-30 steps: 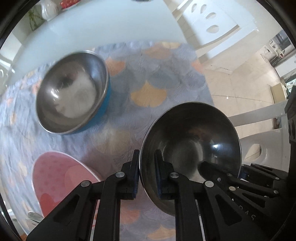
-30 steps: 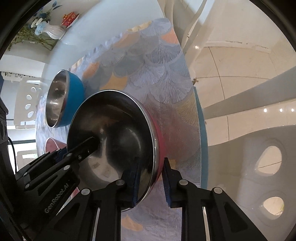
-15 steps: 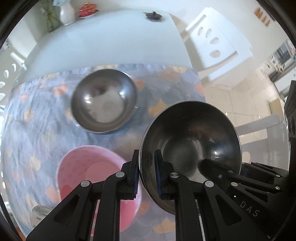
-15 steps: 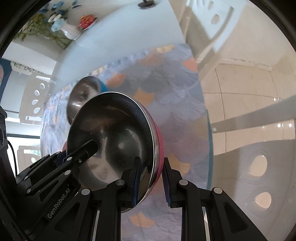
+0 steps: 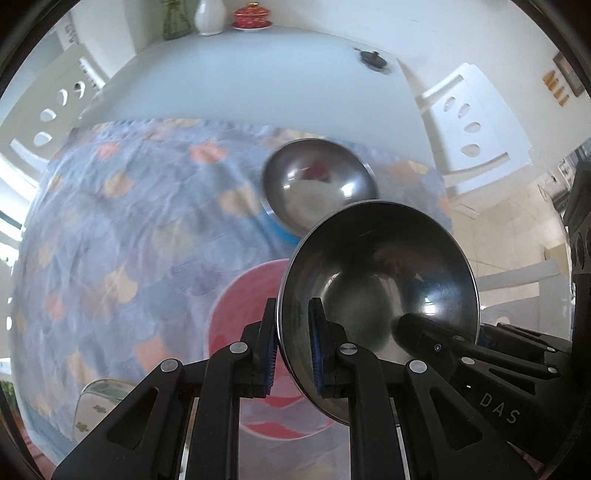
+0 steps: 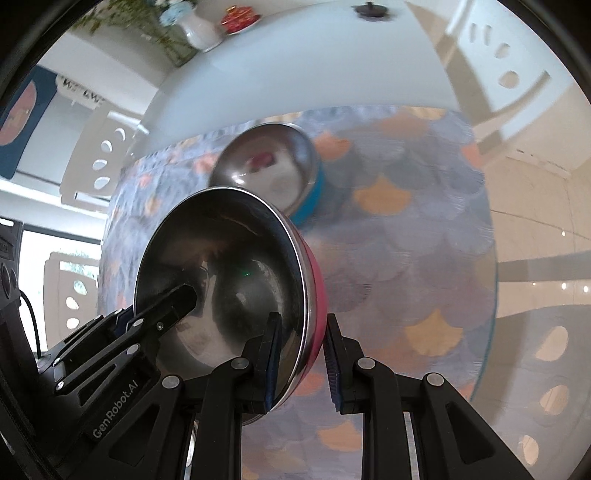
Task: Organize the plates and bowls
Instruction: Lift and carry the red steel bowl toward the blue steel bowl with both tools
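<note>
- Two grippers share one load: a steel bowl with a pink outer shell [image 5: 380,295] is held off the table, its rim pinched on opposite sides.
- On its side, the left gripper [image 5: 292,349] is closed to a narrow gap on the rim, one pad inside the bowl and one outside.
- Opposite, the right gripper [image 6: 301,354] does the same, its outer pad against the pink wall and its inner pad on the steel lining.
- Gripping at both edges probably keeps the slick, rounded bowl from swinging or slipping, which a single pinch on a thin rim might allow.
- Beyond it, a steel bowl with a blue outer shell [image 5: 319,184] sits on the patterned tablecloth [image 5: 129,240], mouth up and unoccupied, so it looks like the likely nest for the carried one.
- Just below the carried bowl, a pink plate [image 5: 240,317] lies flat on the cloth, and a pale dish [image 5: 99,402] of unclear kind shows at the near left edge.
- Judging by the layout, nothing is stacked yet; the carried bowl hangs near the blue one but not over it.
- Far back on the bare white table stand a white vase [image 5: 209,16] and a red lidded cup [image 5: 252,11].
</note>
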A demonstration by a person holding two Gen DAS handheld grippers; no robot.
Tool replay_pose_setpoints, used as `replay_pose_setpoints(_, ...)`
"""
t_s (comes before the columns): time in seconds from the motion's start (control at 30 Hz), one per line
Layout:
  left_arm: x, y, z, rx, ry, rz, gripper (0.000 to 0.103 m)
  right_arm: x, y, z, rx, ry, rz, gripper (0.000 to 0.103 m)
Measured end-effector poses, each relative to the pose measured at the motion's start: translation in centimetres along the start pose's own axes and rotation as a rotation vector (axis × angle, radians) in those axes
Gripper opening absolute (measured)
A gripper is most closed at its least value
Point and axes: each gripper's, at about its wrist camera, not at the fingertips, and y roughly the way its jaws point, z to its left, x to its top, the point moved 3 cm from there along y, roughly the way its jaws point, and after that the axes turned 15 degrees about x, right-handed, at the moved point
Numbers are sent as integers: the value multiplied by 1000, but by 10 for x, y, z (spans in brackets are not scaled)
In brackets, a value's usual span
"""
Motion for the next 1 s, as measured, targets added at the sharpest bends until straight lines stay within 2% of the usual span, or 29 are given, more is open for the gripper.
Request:
replay_pose_setpoints(0.2,-10,9,24,13,-24,24,12,-5,24,16,7,-18,40,21)
replay_pose_setpoints(0.47,-20,25,36,0,-49,72,12,-10,47,21,4,-13,71,21)
replay_pose_setpoints(1.0,-30,43,33,-4,-30,104,12,-18,61,8,39,39,62,22)
